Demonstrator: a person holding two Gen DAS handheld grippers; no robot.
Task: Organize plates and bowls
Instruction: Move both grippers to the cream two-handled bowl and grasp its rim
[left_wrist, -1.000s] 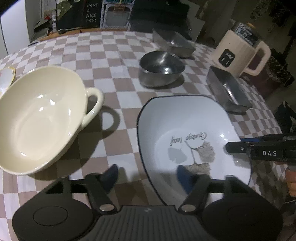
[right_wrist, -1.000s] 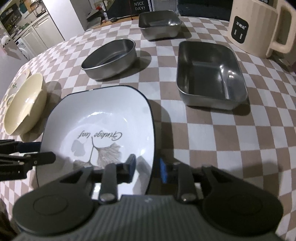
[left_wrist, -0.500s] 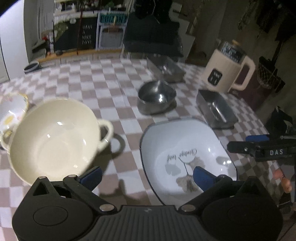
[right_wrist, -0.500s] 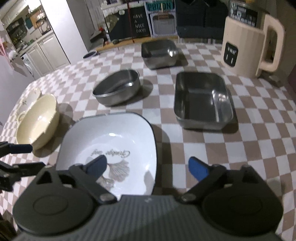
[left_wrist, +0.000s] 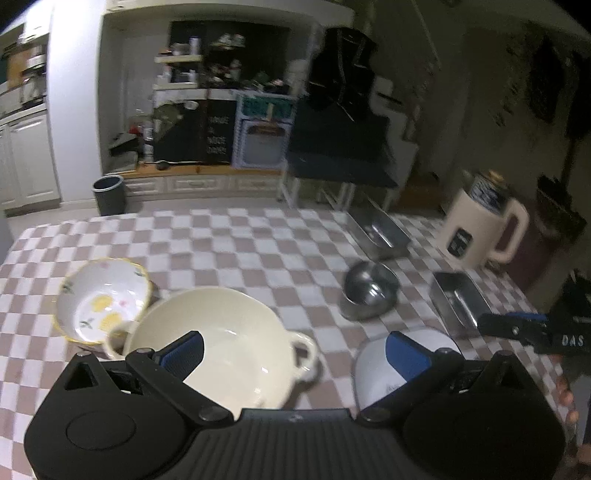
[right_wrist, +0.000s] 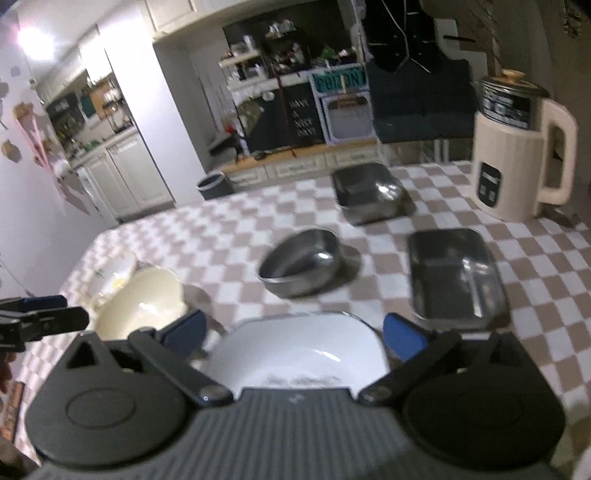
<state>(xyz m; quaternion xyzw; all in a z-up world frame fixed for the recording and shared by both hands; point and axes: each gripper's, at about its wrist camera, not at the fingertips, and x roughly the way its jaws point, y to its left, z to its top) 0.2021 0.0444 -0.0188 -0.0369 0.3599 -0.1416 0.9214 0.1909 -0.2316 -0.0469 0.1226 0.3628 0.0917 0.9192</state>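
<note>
White square ceramic plate w/ dark rim (right_wrist: 299, 354) sits near edge, betw. cream two-handled bowl (left_wrist: 218, 343) at left and steel trays at right. Left gripper (left_wrist: 295, 349) & right gripper (right_wrist: 293, 334): both spread wide, holding nothing. Step: betw. picks; next, prob. choose a dish to stack.

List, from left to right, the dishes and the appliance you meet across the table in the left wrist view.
Floral bowl → cream two-handled bowl → round steel bowl → rectangular steel tray → cream kettle.
</note>
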